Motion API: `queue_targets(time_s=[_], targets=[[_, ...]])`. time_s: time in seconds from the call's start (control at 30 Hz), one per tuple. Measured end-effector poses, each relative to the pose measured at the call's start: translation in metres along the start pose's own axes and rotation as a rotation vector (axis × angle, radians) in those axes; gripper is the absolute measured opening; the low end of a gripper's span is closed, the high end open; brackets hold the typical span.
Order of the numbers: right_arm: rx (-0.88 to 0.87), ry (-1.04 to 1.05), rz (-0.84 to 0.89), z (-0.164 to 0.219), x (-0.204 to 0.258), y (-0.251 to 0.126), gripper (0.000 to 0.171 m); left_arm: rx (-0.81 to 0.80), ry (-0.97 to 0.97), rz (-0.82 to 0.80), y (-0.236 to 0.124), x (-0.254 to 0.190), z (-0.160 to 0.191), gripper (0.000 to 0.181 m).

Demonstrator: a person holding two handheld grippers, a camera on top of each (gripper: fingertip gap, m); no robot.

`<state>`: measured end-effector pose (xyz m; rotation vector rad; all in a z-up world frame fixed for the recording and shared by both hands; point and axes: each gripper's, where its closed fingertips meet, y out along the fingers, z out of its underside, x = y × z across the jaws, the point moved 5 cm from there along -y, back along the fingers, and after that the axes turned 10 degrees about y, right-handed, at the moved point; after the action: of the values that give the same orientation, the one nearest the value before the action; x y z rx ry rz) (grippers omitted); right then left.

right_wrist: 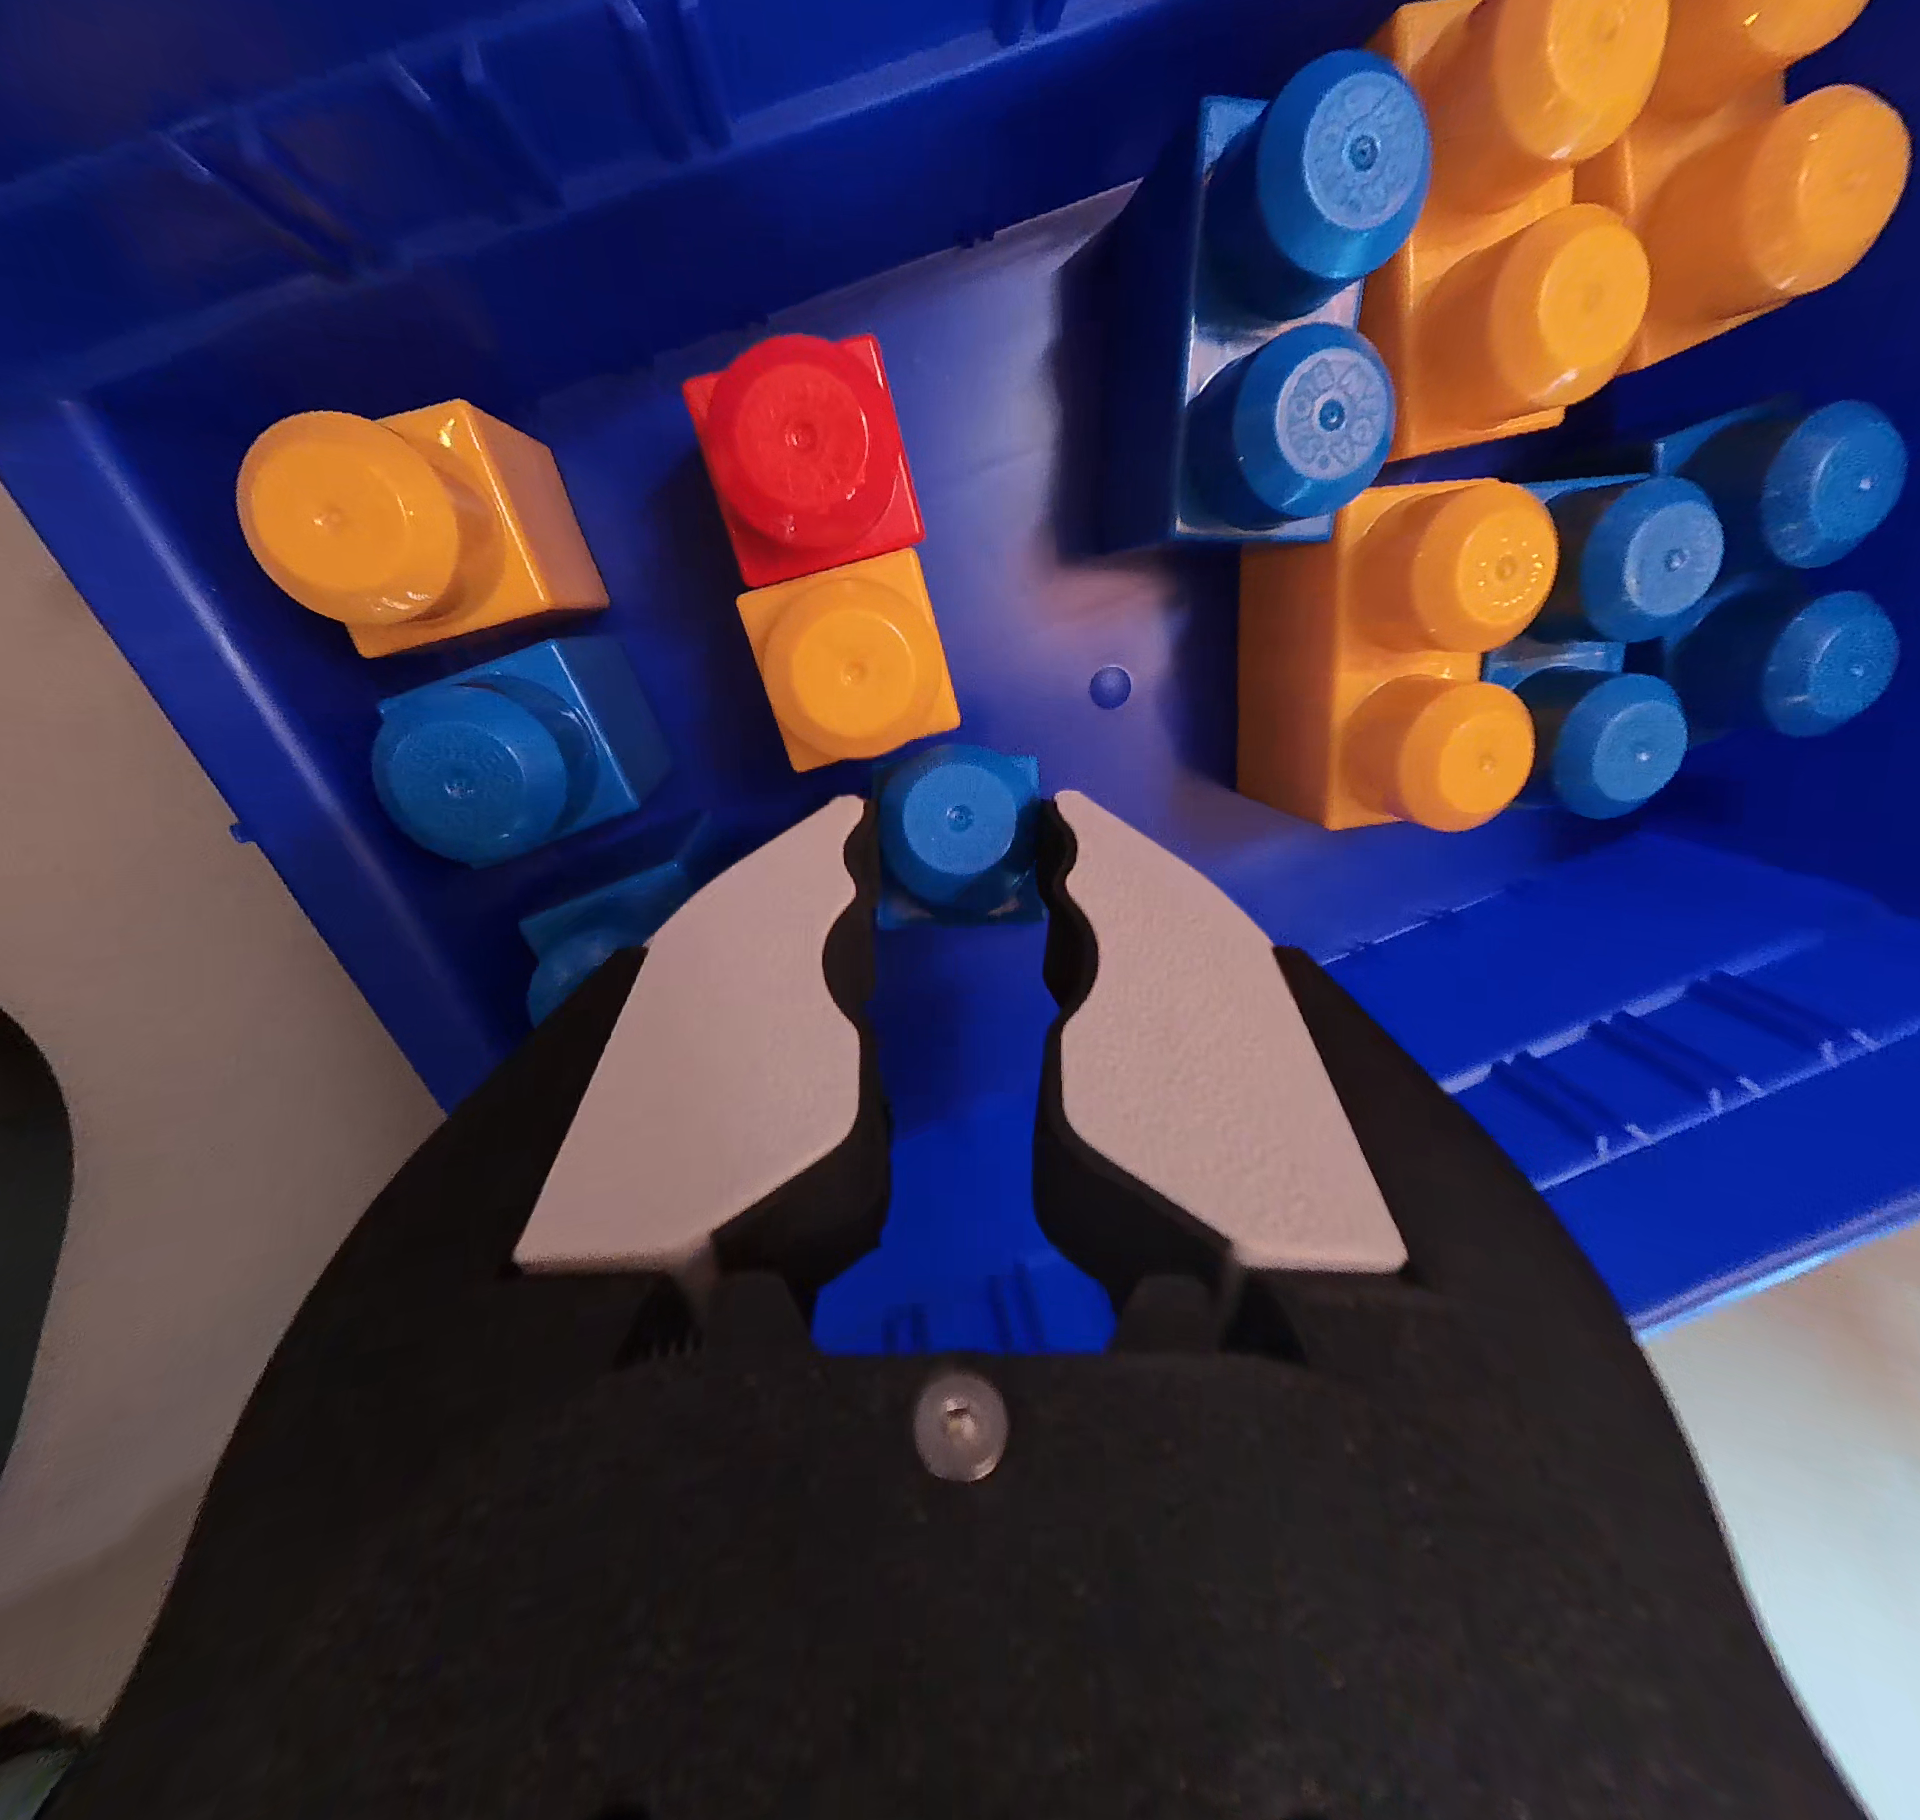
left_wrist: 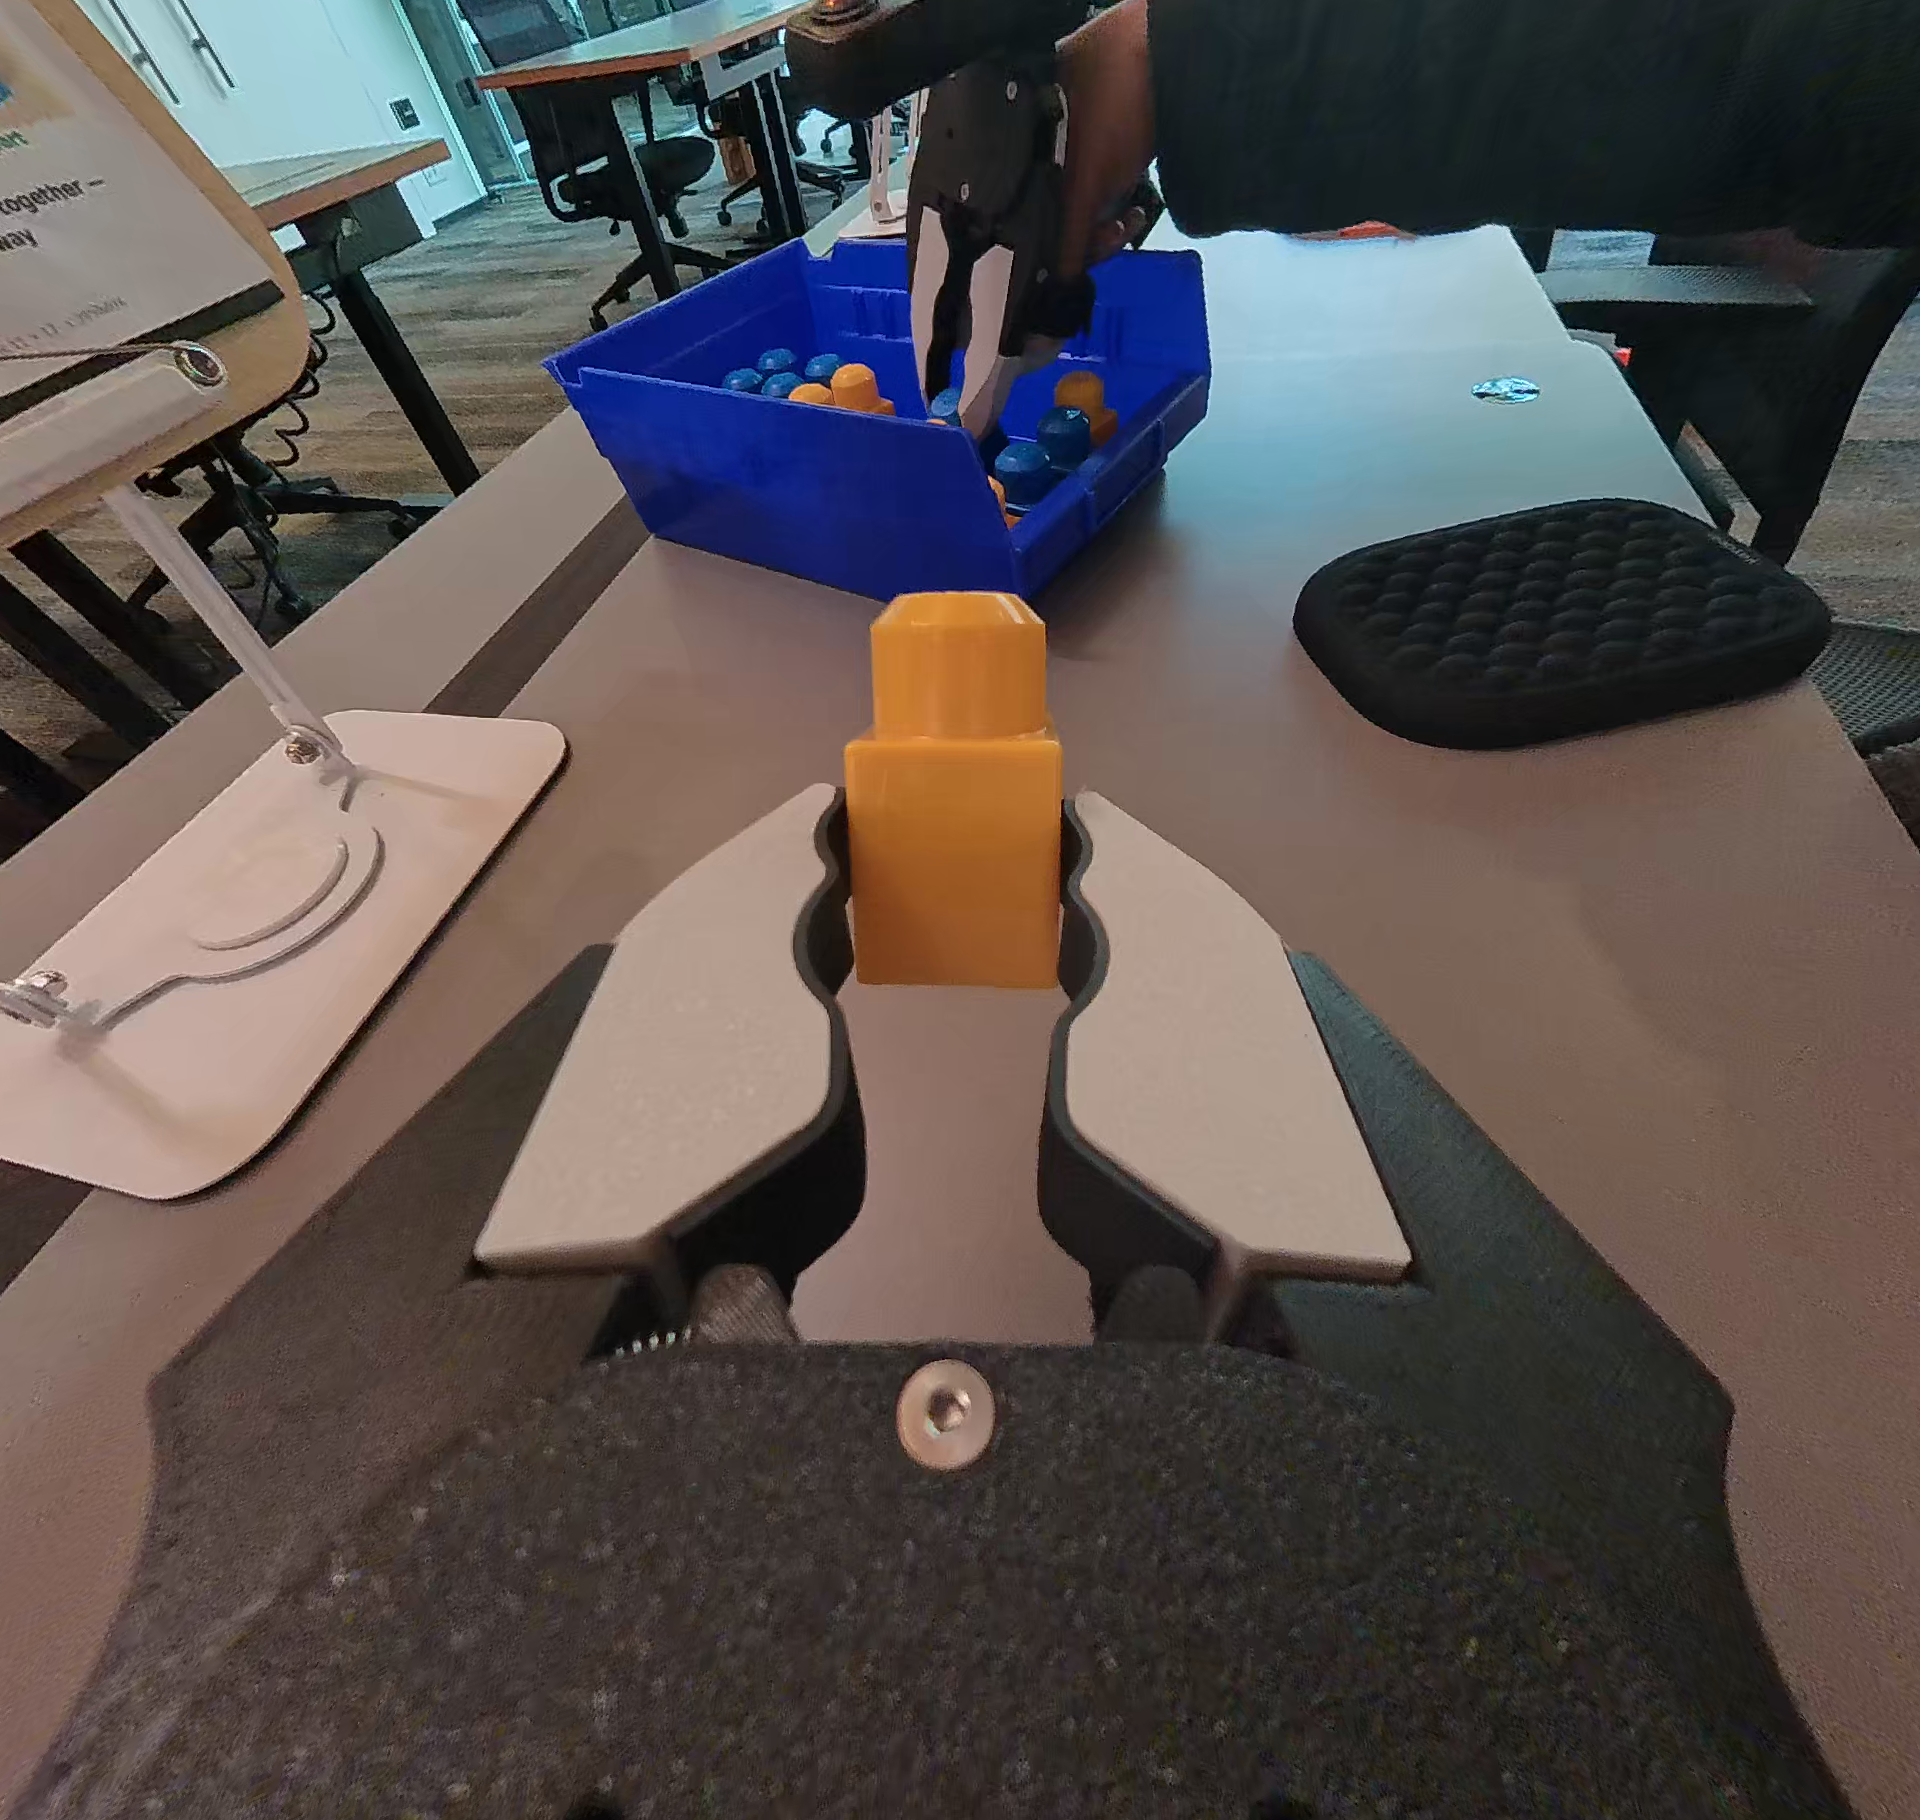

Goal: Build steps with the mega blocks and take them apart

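Two claws worked: left claw (left_wrist: 956,887) pinched an orange block (left_wrist: 954,835) upright on the desk (left_wrist: 1455,939) as base; right claw (right_wrist: 956,835) gripped a blue block (right_wrist: 956,835) at the frame's centre.

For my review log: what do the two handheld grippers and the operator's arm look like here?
Both grippers match: a rough black textured body with one silver screw at its centre, and two pale grey fingers with wavy black inner pads. Seen from the left wrist view, the right gripper carries a dark camera unit on top with a small reddish light. The arm holding it wears a dark sleeve.
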<state>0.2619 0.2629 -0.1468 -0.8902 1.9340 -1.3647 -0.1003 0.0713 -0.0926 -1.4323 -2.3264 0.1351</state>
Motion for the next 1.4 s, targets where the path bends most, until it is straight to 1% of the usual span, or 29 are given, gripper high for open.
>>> queue_targets(time_s=[0.2,0.33,0.43,0.53,0.67,0.77,0.87,0.93,1.0,1.07,1.2,1.4], targets=[[0.081,0.008,-0.001,0.014,-0.001,-0.001,0.029,-0.002,0.002,0.0,0.001,-0.001,0.0,0.037],[0.128,-0.03,0.026,0.022,-0.001,0.004,0.034,0.0,0.001,0.002,0.002,-0.001,0.0,0.037],[0.08,-0.032,0.014,0.015,-0.001,-0.004,0.035,-0.001,0.0,0.004,0.003,-0.002,0.0,0.037],[0.005,-0.037,0.029,0.003,-0.004,-0.024,0.036,-0.008,-0.001,0.003,0.003,-0.002,0.0,0.037],[-0.18,-0.064,0.042,-0.026,0.008,-0.061,0.037,-0.028,-0.006,0.004,0.003,-0.002,-0.003,0.037],[-0.37,-0.11,-0.015,-0.053,0.037,-0.091,0.038,-0.047,-0.009,0.006,0.003,-0.003,-0.005,0.037],[-0.538,-0.168,-0.111,-0.075,0.078,-0.115,0.038,-0.072,-0.014,0.01,0.004,-0.005,-0.008,0.037],[-0.618,-0.225,-0.171,-0.085,0.109,-0.126,0.038,-0.091,-0.018,0.018,0.006,-0.007,-0.011,0.037],[-0.661,-0.289,-0.228,-0.091,0.14,-0.131,0.038,-0.111,-0.019,0.028,0.008,-0.011,-0.014,0.037],[-0.683,-0.356,-0.267,-0.096,0.171,-0.13,0.038,-0.118,-0.015,0.039,0.011,-0.015,-0.016,0.037],[-0.666,-0.486,-0.317,-0.1,0.223,-0.121,0.038,-0.114,-0.002,0.066,0.017,-0.023,-0.017,0.037],[-0.556,-0.639,-0.34,-0.1,0.269,-0.099,0.038,-0.114,0.015,0.093,0.022,-0.031,-0.019,0.037]])
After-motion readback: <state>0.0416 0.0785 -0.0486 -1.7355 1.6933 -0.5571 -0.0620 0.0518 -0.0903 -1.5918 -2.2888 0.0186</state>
